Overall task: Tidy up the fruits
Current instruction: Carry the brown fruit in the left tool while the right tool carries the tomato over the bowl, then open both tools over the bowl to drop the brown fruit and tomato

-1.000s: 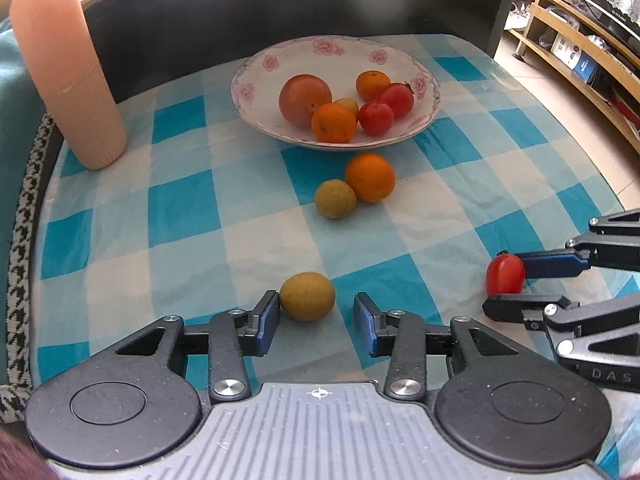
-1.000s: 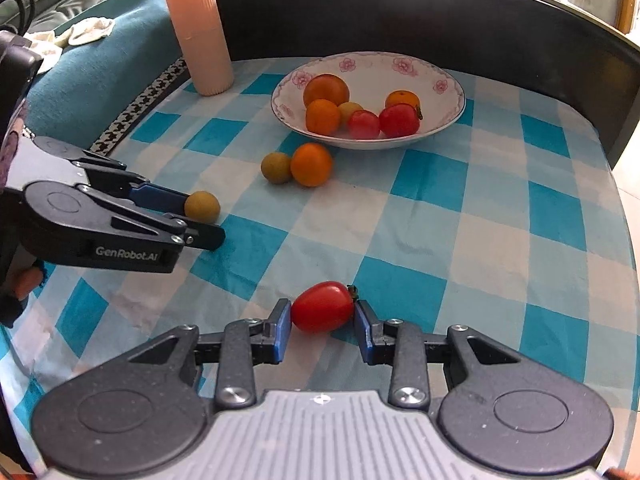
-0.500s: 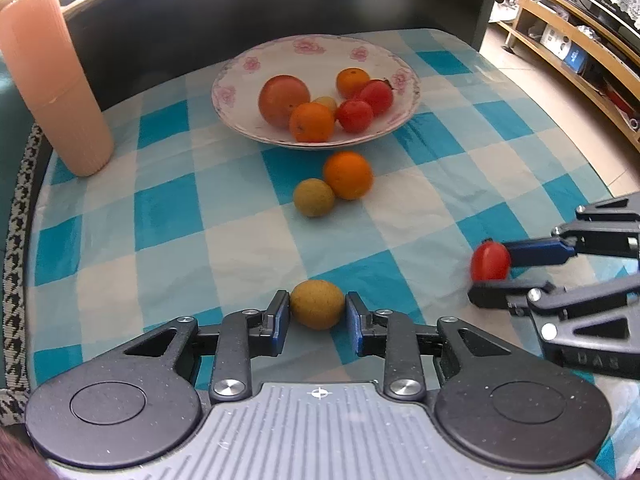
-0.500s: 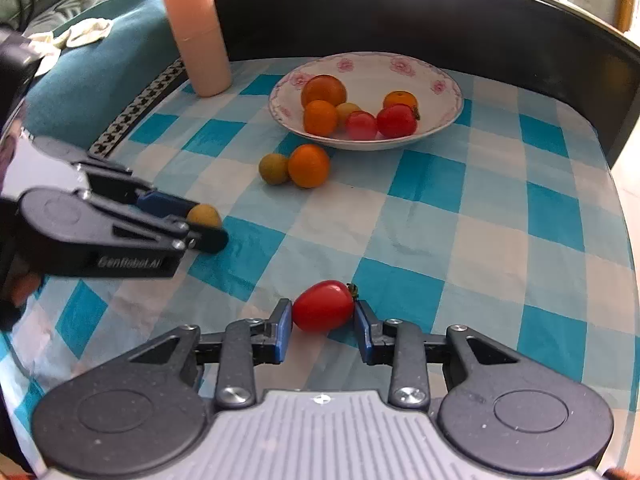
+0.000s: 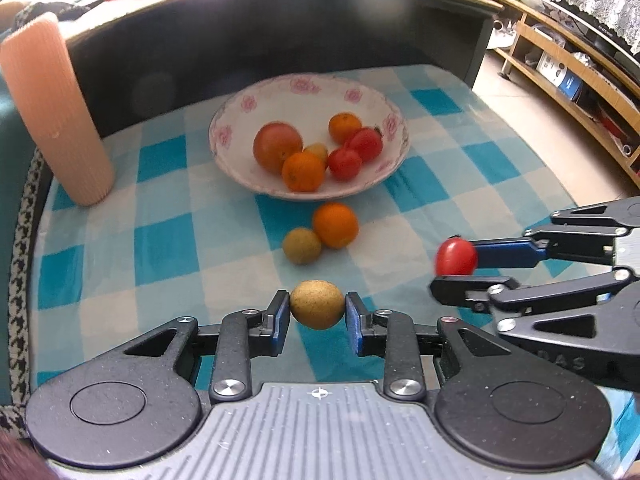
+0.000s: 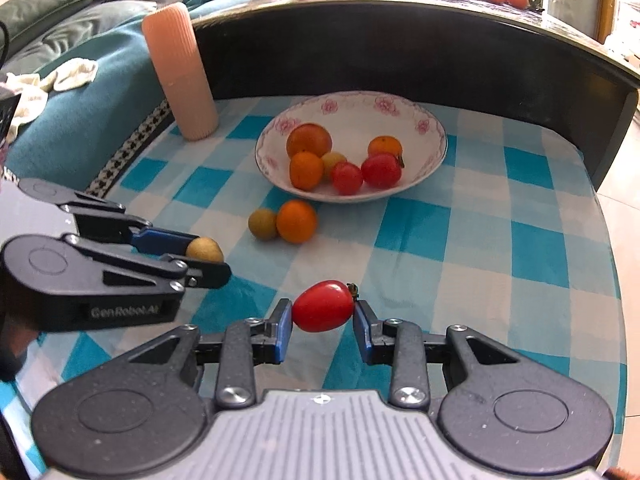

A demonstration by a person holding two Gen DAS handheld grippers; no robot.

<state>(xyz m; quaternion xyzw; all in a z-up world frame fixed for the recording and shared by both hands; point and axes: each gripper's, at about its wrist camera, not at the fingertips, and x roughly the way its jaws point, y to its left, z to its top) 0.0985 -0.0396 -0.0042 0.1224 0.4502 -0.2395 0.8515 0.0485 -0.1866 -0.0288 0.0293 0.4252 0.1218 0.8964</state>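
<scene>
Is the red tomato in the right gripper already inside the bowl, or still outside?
Outside. The small red tomato is clamped in the right gripper, over the checked cloth, short of the white floral bowl.

A tan-brown fruit [image 5: 317,305] is clamped between blue pads [image 5: 281,315] on black fingers; a red tomato [image 6: 323,306] is held between matching blue pads [image 6: 283,328]. Ahead of the fingertips, a cloth [image 5: 168,240] checked in turquoise, pale blue and white is seen, with a white bowl [image 5: 256,120] edged in pink flowers.
</scene>
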